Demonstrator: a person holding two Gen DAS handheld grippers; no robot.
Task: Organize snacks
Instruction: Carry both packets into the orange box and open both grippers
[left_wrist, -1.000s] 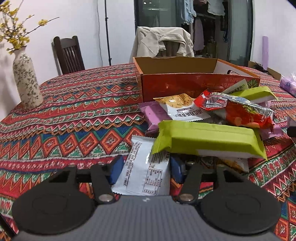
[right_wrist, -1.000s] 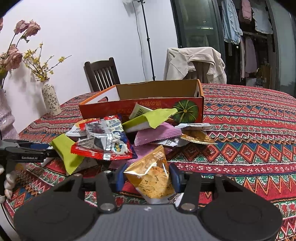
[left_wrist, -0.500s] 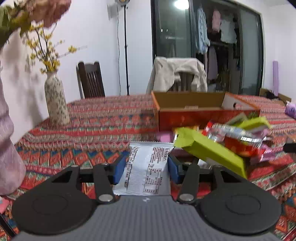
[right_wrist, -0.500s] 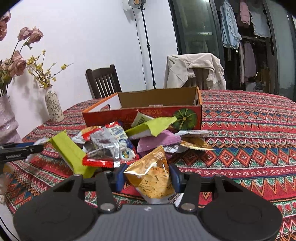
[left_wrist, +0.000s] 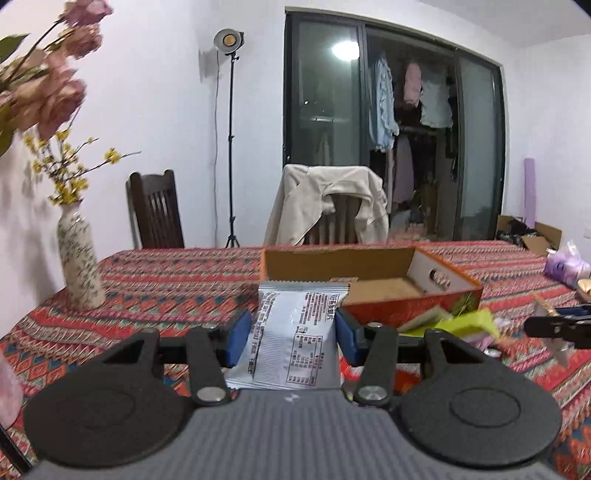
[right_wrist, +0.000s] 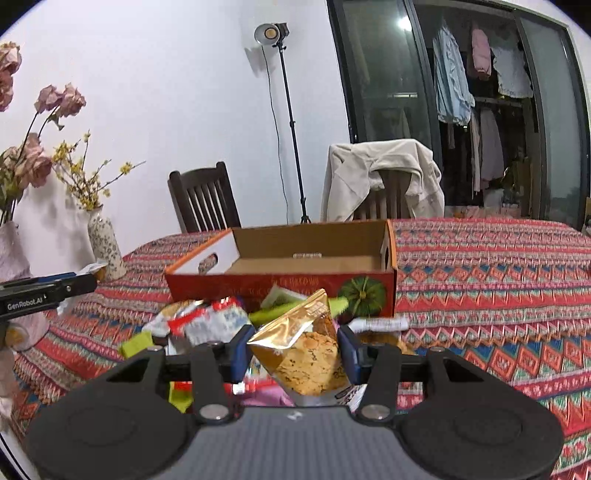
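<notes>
- Left gripper: blue pads clamp a white printed foil snack packet, lifted off the table.
- Right gripper: pads clamp a gold crinkled snack pouch.
- Open orange cardboard box sits beyond the snack pile on the patterned tablecloth.

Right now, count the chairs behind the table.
2. A bare dark chair stands left by the wall; another chair, right of it behind the box, has a jacket draped over it.
</notes>
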